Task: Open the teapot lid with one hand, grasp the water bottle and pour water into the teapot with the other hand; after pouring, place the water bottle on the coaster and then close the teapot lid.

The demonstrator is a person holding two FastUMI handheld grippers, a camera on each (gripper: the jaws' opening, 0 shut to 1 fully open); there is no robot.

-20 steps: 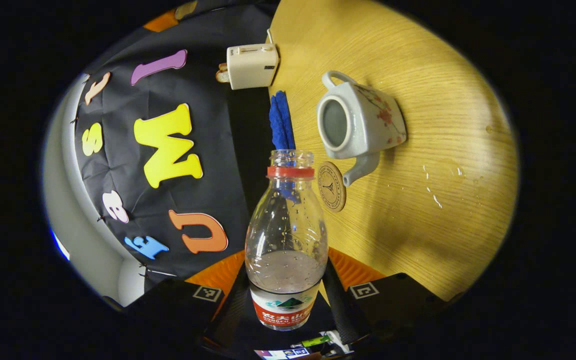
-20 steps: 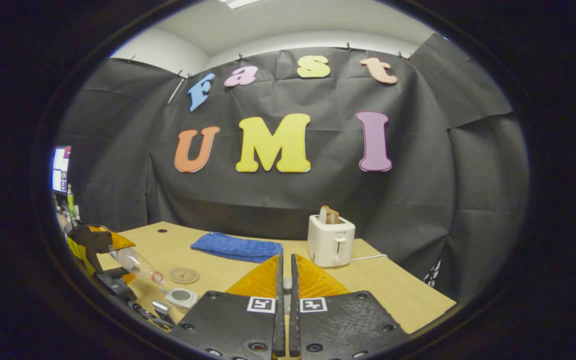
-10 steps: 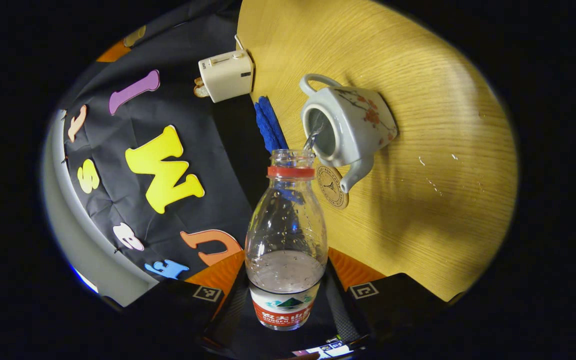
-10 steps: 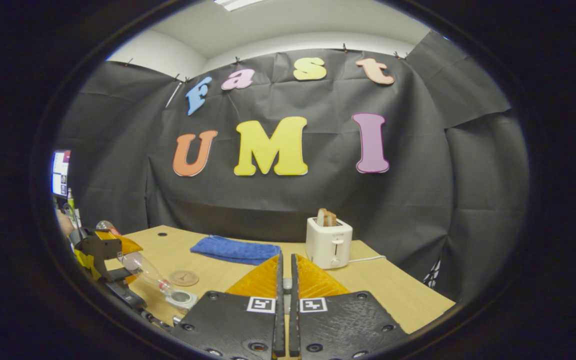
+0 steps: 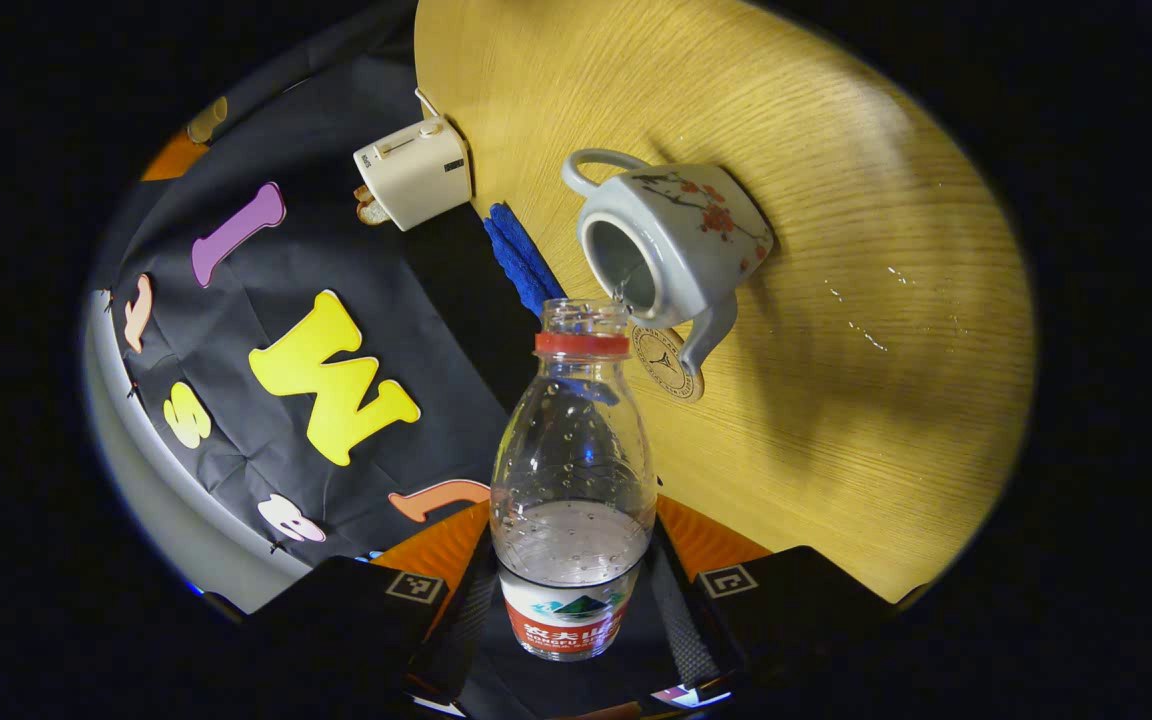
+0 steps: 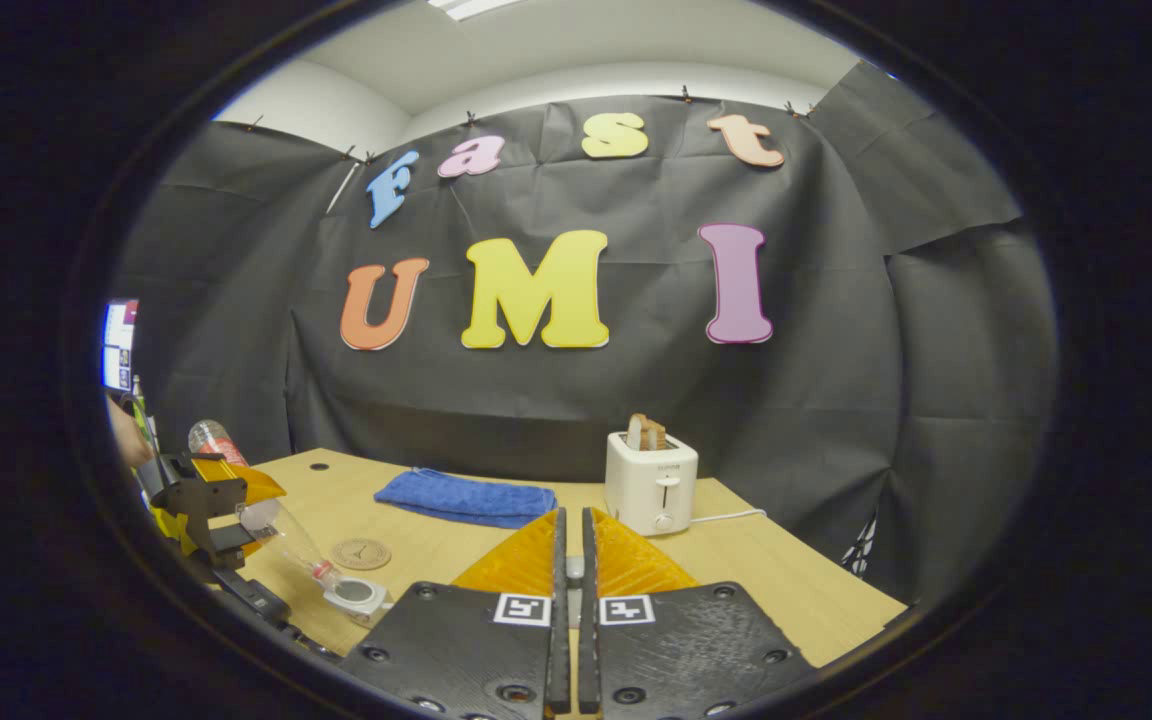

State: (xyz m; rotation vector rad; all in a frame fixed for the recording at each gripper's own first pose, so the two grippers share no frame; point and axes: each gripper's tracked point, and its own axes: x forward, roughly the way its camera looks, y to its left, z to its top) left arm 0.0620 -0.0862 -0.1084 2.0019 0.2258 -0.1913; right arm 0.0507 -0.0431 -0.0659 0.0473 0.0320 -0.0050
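While the left tool (image 5: 573, 590) clamps the tilted water bottle (image 5: 573, 470), its mouth meets the teapot (image 5: 671, 245) opening; right tool (image 6: 570, 570) nearly closed.

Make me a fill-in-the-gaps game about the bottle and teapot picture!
1. The left gripper holds a water ____.
2. The bottle's mouth is tipped over the open ____, whose lid is off.
3. Beside the teapot's spout lies a round ____.
4. Bread sticks out of the white ____ near the blue towel.

Missing words: bottle; teapot; coaster; toaster.

We cannot see what the right tool (image 6: 571, 575) pinches between its closed fingers. The water bottle (image 5: 573, 480) covers part of the coaster (image 5: 669, 364), and the right tool's body hides most of the teapot (image 6: 356, 595).
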